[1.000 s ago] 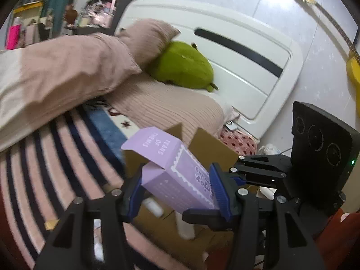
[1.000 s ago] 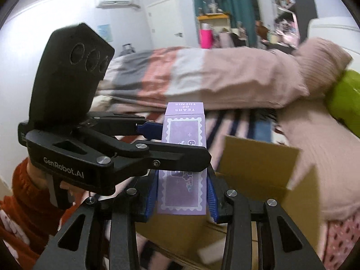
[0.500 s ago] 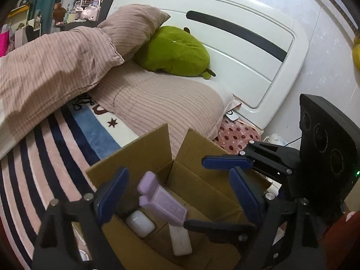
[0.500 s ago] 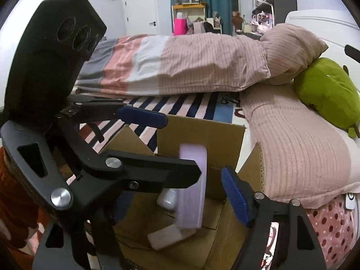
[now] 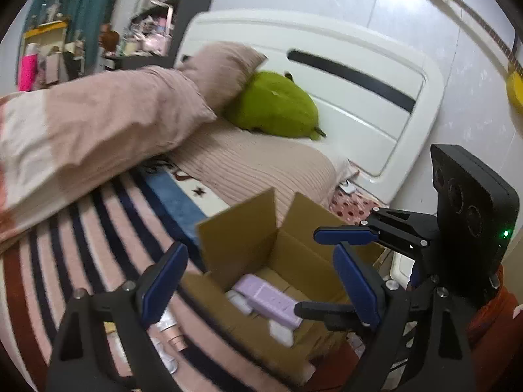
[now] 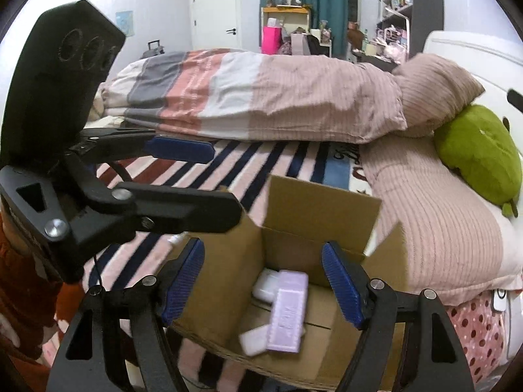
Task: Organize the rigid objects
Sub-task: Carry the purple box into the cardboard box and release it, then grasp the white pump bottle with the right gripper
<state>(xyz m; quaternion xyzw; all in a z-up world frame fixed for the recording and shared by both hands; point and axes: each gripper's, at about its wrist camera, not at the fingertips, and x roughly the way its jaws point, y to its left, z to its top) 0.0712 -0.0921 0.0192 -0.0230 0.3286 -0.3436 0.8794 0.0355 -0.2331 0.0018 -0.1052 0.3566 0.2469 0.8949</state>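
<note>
Right wrist view: the purple box (image 6: pixel 287 313) lies inside the open cardboard box (image 6: pixel 320 209) on the bed (image 6: pixel 434 215), resting on small white items (image 6: pixel 266 287). Both the right hand-held gripper (image 6: pixel 263 282) and the left hand-held gripper (image 5: pixel 258 289) stand wide apart, holding nothing. That item looks stowed; tubes (image 5: pixel 171 330) beside the cardboard box on the striped blanket probably remain to be packed.
</note>
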